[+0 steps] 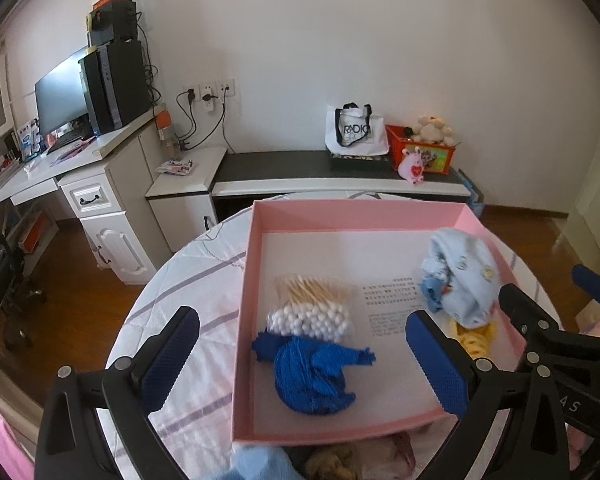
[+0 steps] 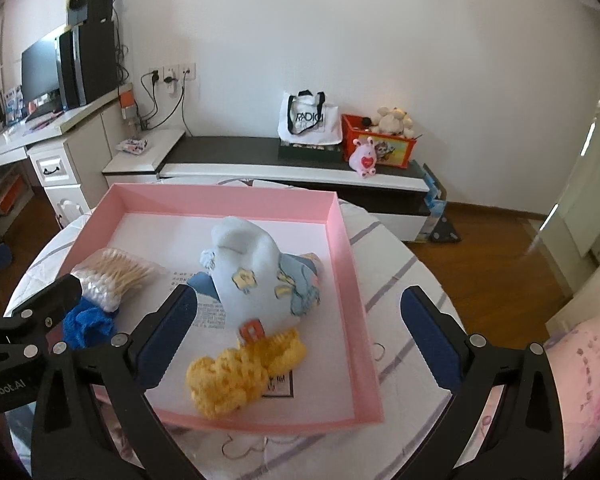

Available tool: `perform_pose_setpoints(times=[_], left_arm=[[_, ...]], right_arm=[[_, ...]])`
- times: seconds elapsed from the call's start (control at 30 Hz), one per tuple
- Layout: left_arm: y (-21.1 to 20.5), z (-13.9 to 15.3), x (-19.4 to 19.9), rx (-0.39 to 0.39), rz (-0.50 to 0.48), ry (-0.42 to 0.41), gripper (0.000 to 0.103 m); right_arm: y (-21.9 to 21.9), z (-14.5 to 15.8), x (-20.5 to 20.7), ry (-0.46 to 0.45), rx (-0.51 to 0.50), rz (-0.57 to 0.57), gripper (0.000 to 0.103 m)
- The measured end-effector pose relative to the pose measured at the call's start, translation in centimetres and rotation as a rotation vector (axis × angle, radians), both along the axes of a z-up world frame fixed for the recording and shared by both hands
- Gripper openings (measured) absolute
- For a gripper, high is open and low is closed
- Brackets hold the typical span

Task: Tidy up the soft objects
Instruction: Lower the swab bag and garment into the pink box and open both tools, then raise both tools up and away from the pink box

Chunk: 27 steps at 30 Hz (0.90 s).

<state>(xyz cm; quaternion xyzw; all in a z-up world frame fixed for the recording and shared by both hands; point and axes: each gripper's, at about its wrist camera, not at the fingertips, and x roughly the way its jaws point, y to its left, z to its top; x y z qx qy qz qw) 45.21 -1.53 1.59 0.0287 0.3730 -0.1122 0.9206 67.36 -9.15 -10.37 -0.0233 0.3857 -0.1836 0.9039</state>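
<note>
A shallow pink box (image 1: pixel 256 248) (image 2: pixel 348 248) sits on a round table with a quilted cover. Inside lie a blue knitted piece (image 1: pixel 312 372) (image 2: pixel 88 322), a bag of cotton swabs (image 1: pixel 312 304) (image 2: pixel 116 272), a light blue baby garment (image 1: pixel 464 276) (image 2: pixel 256 276) and a yellow knitted piece (image 2: pixel 240 372) (image 1: pixel 476 340). My left gripper (image 1: pixel 304 356) is open and empty above the box's near left part. My right gripper (image 2: pixel 300 328) is open and empty above the box's near right part. The right gripper also shows in the left wrist view (image 1: pixel 556 304).
A low black-and-white cabinet (image 1: pixel 340 176) stands behind the table with a white tote bag (image 1: pixel 356 128), a red toy box (image 1: pixel 420 148) and plush toys. A desk with monitor (image 1: pixel 60 92) stands left. Soft items (image 1: pixel 340 464) lie at the table's near edge.
</note>
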Motion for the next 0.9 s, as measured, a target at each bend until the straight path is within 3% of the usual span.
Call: perform_pose_setpoints(times=[0.33, 0.9], left_arm=[[1.1, 2.4, -6.5, -0.019, 0.013, -0.047, 0.102], [3.6, 4.8, -20.8, -0.039, 0.050, -0.150, 0.103]], right_arm=[[0.6, 2.1, -4.0, -0.045, 0.004, 0.002, 0.102], [2.2, 5.7, -12.1, -0.159, -0.018, 0.005, 0.102]])
